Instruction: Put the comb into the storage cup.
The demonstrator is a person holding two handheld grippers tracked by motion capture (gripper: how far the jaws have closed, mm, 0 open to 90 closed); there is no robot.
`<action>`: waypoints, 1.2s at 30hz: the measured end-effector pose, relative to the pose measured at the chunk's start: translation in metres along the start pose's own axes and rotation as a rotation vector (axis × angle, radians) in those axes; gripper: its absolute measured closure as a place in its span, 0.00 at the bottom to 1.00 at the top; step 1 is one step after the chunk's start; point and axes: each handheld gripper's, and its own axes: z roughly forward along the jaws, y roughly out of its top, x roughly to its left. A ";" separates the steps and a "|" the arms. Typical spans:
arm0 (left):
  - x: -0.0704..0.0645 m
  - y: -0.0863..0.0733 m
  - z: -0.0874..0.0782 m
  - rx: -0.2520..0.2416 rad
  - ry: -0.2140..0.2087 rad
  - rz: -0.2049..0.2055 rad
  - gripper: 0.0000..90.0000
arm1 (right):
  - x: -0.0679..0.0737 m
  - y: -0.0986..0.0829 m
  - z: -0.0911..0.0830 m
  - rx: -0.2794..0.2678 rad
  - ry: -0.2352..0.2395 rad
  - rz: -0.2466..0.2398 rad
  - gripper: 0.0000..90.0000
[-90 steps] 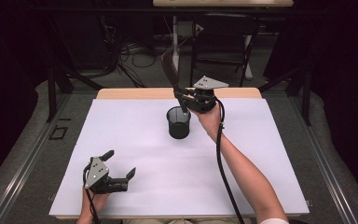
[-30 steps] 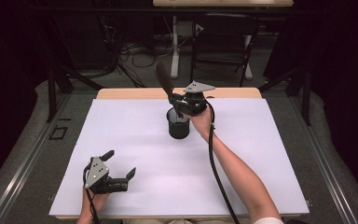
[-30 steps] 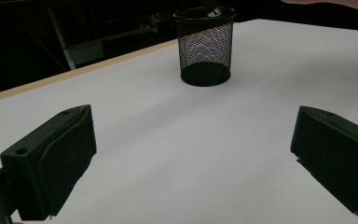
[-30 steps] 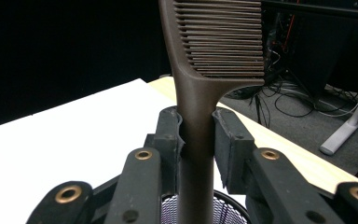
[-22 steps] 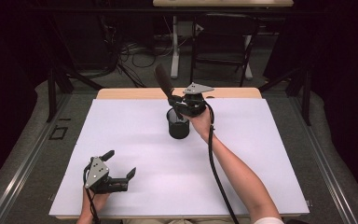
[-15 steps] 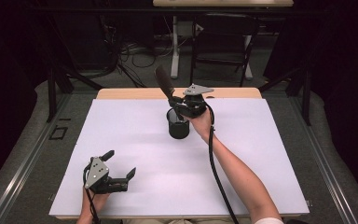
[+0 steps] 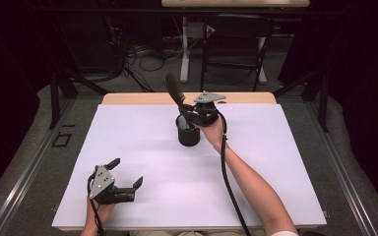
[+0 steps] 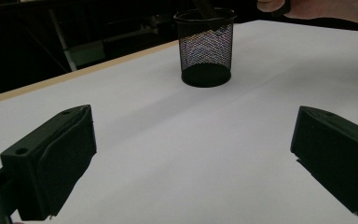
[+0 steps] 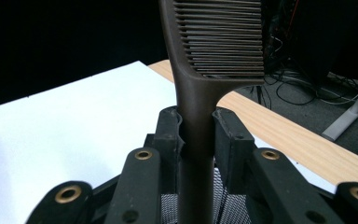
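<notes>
- Right claw (image 7: 186, 114) is up at the far middle of the bench (image 7: 285, 162), sitting right over the black mesh cup (image 7: 188, 133).
- It is clamped tight on the handle of a dark brown comb (image 7: 174, 90); in the right gripper view the jaws pinch the handle from both sides, just below where the teeth (image 9: 226, 37) begin.
- The comb stands tilted, toothed end up and leaning toward the far left, handle end running down into the cup's mouth.
- From the left gripper view, the cup (image 8: 205, 46) stands upright on the white sheet, the comb's lower end poking in at its rim.
- Left claw (image 7: 126, 178) is down at the near left corner of the bench, jaws spread wide and gripping nothing, well apart from cup and comb.
</notes>
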 end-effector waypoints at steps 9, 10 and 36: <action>0.000 0.000 0.000 0.002 -0.001 0.004 0.00 | 0.001 -0.003 0.000 0.016 -0.002 -0.005 0.81; 0.000 0.000 0.001 0.002 -0.003 0.002 0.00 | 0.001 -0.004 0.001 0.021 -0.003 -0.009 0.81; 0.000 0.000 0.001 0.003 0.000 0.005 0.00 | -0.001 -0.014 0.004 0.068 -0.020 -0.018 0.80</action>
